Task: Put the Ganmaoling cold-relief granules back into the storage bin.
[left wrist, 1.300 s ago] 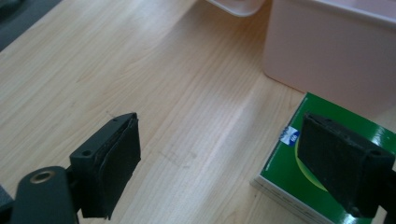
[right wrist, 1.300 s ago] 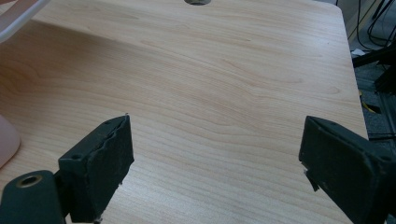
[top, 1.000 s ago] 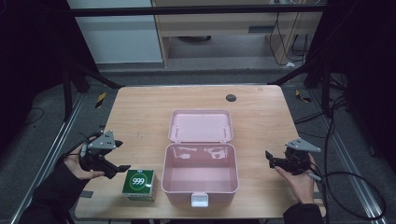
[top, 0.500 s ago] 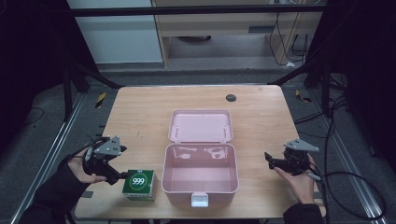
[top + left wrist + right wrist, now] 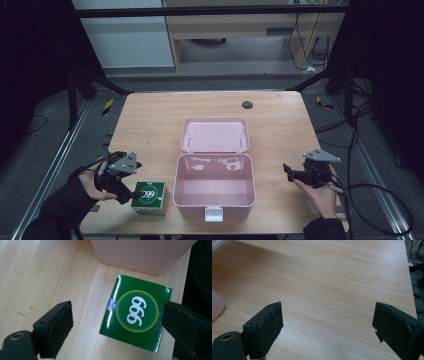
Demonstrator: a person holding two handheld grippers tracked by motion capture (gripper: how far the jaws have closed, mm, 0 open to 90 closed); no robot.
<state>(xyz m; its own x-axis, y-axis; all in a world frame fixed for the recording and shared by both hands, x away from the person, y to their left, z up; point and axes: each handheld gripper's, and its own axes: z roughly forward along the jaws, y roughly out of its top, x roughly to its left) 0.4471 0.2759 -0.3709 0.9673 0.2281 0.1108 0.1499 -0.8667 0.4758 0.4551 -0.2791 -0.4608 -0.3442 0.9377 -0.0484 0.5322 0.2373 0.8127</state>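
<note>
You are lining up your left gripper [image 5: 131, 192] on the green 999 box [image 5: 136, 315], fingers spread wide.

The box is lying flat on the bench [image 5: 150, 125] between your left fingers [image 5: 56, 330], untouched, just beside the open pink case [image 5: 215, 187], probably bound for it; your right gripper [image 5: 289, 171] is hovering low, fingers spread around nothing.
</note>
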